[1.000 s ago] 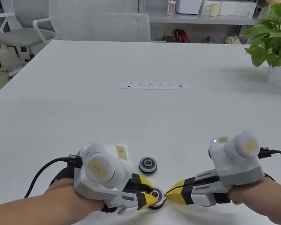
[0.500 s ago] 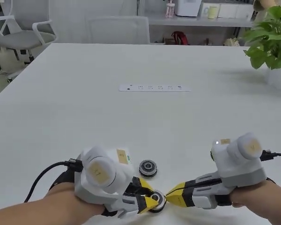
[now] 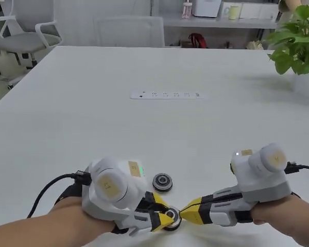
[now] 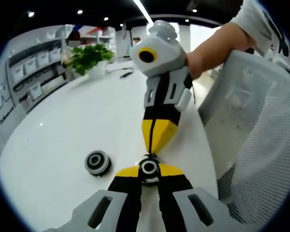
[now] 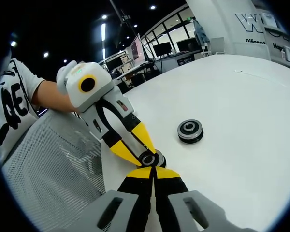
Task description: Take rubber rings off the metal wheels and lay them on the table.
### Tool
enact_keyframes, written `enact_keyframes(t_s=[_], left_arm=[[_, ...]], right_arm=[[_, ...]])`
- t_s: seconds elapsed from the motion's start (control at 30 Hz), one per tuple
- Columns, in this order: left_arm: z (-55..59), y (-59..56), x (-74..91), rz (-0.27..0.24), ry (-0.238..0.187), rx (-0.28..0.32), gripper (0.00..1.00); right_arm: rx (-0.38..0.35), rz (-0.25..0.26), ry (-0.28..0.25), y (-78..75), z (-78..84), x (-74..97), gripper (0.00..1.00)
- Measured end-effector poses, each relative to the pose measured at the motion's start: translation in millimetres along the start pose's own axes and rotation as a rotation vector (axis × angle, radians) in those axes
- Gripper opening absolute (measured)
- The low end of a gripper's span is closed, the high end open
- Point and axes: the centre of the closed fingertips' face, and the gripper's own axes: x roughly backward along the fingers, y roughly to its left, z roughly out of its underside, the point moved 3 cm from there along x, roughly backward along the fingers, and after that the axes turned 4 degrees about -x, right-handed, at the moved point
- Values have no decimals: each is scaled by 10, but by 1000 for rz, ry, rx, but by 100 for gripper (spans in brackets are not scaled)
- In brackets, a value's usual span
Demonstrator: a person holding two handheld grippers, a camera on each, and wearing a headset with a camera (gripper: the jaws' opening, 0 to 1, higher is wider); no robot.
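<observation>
A small metal wheel with a dark rubber ring (image 3: 172, 214) is clamped between the yellow jaws of my left gripper (image 3: 169, 217), just above the table's near edge. My left gripper view has the same wheel (image 4: 149, 167) between the left gripper's (image 4: 150, 170) tips. My right gripper (image 3: 184, 214) comes in from the right, jaws pressed together, tips against the wheel's rim (image 5: 150, 158). Whether those tips pinch the ring I cannot tell. A second ringed wheel (image 3: 162, 182) lies flat on the table just behind.
A white power strip (image 3: 167, 94) lies at mid-table. A potted plant (image 3: 297, 38) stands at the far right, chairs behind the table. A grey mesh chair (image 4: 253, 145) sits close to the near edge. Cables trail from both grippers.
The head view has shifted slightly. Both grippers stay together at the held wheel, and the loose wheel has not moved.
</observation>
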Motion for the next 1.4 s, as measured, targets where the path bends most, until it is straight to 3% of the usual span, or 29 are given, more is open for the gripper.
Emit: enact_keyframes(t_s=[1.4], left_arm=[[6,-2,0,7,-2,6,11]], right_arm=[[-40,-5,1,16,-22,4,0]])
